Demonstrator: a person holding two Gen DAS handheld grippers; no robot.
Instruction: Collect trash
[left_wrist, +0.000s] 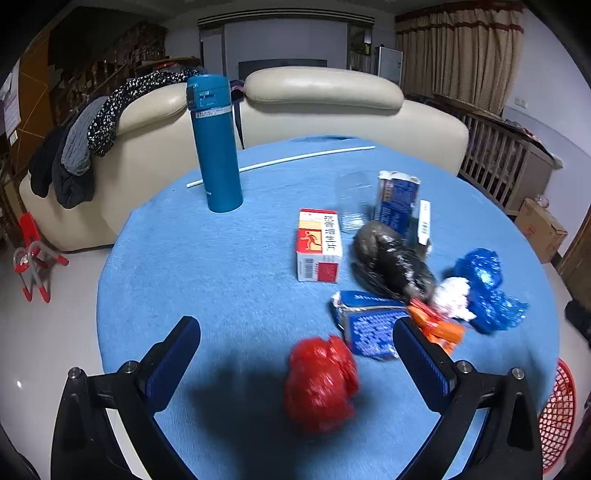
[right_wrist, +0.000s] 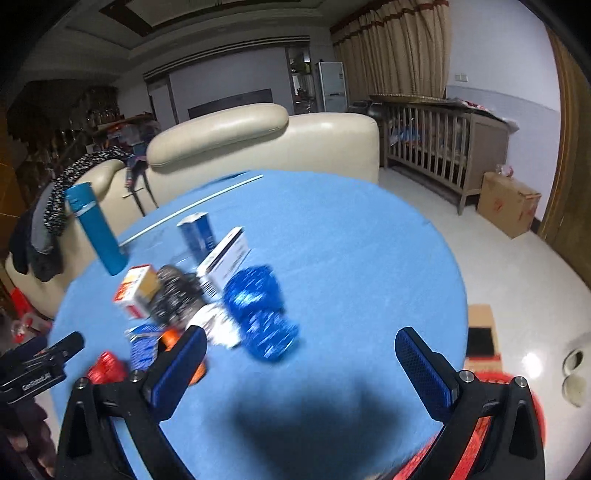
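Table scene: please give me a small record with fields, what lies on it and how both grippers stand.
surface: round table with blue cloth
upright item: teal flask, closed, far left part
long item: white rod lying behind the flask
trash pile: medicine box, black bag, blue bag, blue cartons, white tissue
nearest trash: red bag, between the left fingers
left gripper: open, empty
right gripper: open, empty, over bare cloth
bin: red basket beside the table

A matt, napped blue cloth (left_wrist: 221, 277) covers the bench, crinkled glossy plastic forms the red bag (left_wrist: 319, 384) (blurred), and the sofa (left_wrist: 321, 88) looks like smooth leather.
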